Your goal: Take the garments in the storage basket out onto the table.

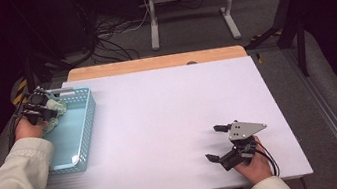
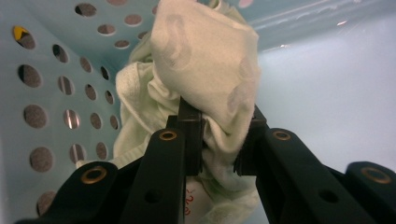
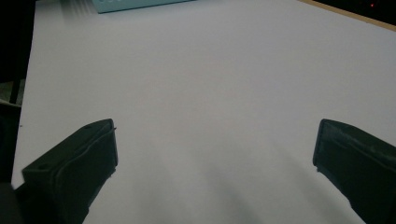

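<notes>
— Where was the cloth (image 2: 205, 60)?

— Bunched up inside the light blue basket (image 1: 84, 122), at its far left corner, against the perforated wall. It was pale, cream-coloured and crumpled.

— And the left tongs (image 2: 217, 140)?

— Clamped on it. Both black pads pressed into a fold of the cloth from either side, with the fabric bulging above them.

— The basket itself?

— It sat at the left edge of the white table (image 1: 171, 124).

— What about the right tongs (image 1: 216, 143)?

— Well apart from the basket, near the table's front right corner. They stood wide apart over bare table, with nothing between them.
</notes>
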